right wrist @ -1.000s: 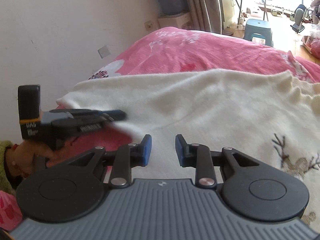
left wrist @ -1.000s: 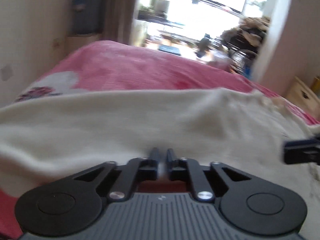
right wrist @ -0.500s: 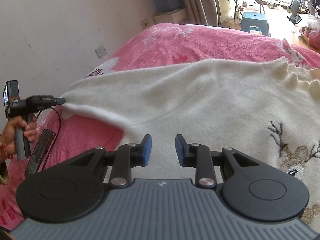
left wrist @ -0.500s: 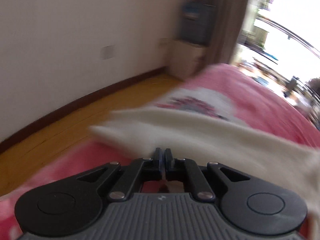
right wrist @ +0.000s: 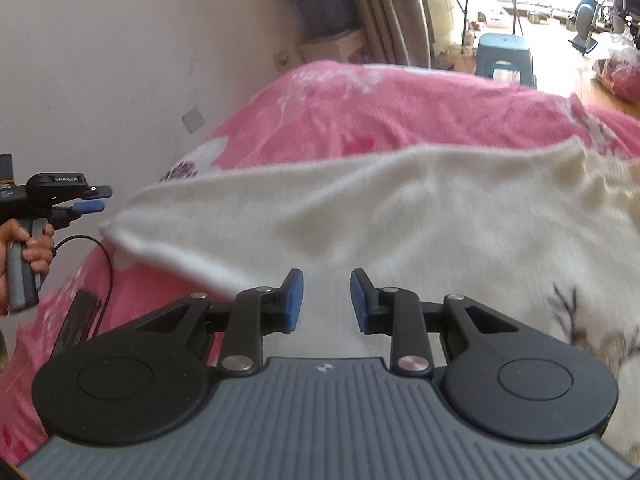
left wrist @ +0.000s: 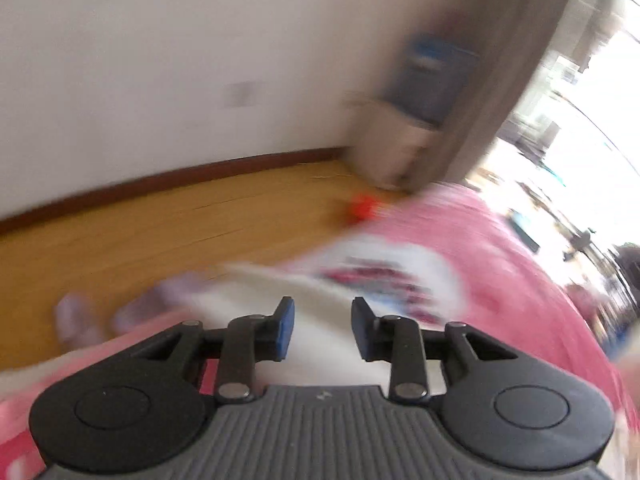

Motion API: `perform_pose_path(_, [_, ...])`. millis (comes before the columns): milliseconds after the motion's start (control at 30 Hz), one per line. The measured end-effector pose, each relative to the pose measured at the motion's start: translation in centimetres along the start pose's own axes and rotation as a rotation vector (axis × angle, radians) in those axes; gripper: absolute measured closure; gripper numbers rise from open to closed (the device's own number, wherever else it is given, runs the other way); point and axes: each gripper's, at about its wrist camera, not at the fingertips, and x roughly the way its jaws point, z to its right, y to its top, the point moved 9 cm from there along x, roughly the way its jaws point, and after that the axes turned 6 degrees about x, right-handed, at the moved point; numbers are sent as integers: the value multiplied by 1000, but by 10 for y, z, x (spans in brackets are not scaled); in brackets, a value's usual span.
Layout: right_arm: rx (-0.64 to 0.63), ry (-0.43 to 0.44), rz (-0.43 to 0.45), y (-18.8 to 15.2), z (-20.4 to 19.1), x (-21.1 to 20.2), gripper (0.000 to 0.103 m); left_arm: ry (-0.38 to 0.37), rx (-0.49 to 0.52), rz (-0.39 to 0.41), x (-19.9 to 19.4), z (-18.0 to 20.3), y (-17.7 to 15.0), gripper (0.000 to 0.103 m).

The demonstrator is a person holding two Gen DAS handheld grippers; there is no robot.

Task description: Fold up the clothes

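- My left gripper (right wrist: 90, 199) has its jaws apart, holding nothing, just off the sleeve end (right wrist: 120, 236); my right gripper (right wrist: 325, 300) is parted too, over the cream sweater (right wrist: 400, 216).
- The sweater lies spread across the pink bedspread (right wrist: 380, 112).
- It looks soft, light and stretchy; I'd pinch the cuff or hem, where the knit is doubled.

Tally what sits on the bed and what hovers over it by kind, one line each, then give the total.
Cream knitted sweaters with a reindeer motif: 1
Pink floral bedspreads: 1
Dark flat phone-like devices on a cable: 1
Black two-finger grippers, left and right, both open: 2
Total: 5
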Motion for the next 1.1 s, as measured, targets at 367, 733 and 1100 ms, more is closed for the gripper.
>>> perform_pose_path(367, [-83,-104,-52,44,13,83,78,-65,247,-78,61,80,-31,70])
perform_pose_path(733, [-112,-192,-9,85,25,139,80,-36,302,-31,75,88,-32,70])
perform_pose_path(1100, [69,-119,163,114,67,4,79,-57,254,7,67,89,-30,60])
